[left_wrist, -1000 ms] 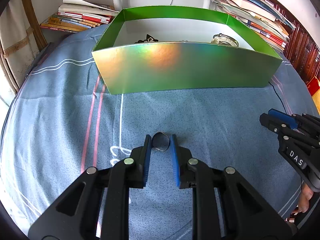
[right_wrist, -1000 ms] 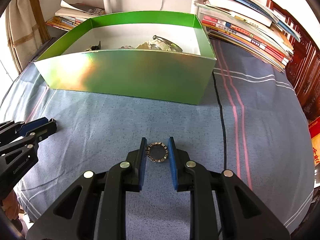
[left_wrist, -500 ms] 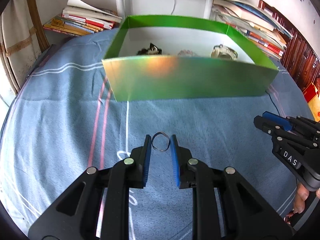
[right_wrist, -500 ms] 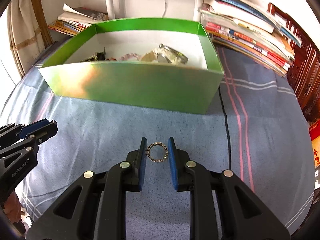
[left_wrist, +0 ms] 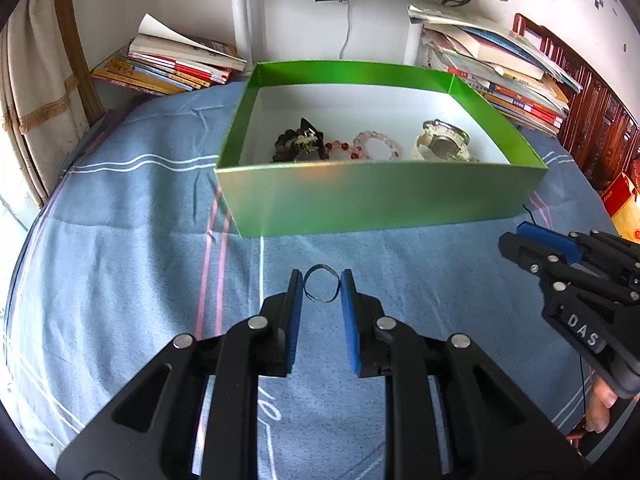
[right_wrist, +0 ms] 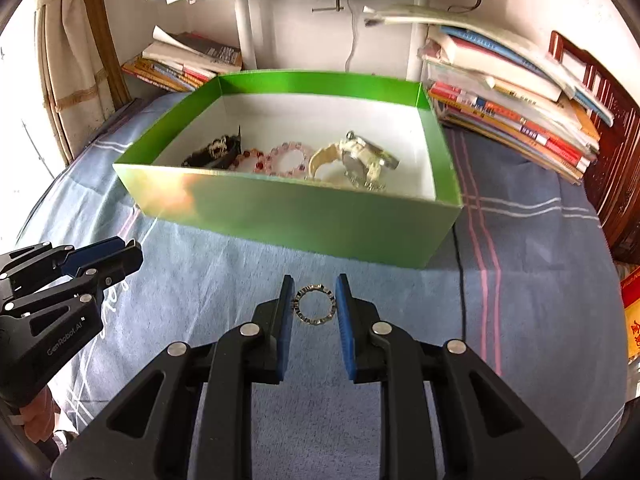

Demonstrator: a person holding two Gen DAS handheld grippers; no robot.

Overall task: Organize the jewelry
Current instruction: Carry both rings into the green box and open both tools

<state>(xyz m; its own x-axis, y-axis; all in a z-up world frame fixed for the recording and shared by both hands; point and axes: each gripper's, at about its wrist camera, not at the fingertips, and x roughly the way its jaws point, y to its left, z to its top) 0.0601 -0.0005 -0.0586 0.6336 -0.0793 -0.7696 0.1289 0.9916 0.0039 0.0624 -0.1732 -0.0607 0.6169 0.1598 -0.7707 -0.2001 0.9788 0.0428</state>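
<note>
Both tools lifted: left tool (left_wrist: 321,289) clamps thin ring (left_wrist: 320,282), right tool (right_wrist: 313,300) clamps studded ring (right_wrist: 313,304); "DAS", "GenRobot.AI" legible.

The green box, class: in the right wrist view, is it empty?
No. The green box already holds a watch, a pink bead bracelet and a dark piece.

A white wall (left_wrist: 120,8) was lit by daylight — stacked books (left_wrist: 176,64) were piled against it, beside dark wooden furniture (right_wrist: 616,152).
</note>
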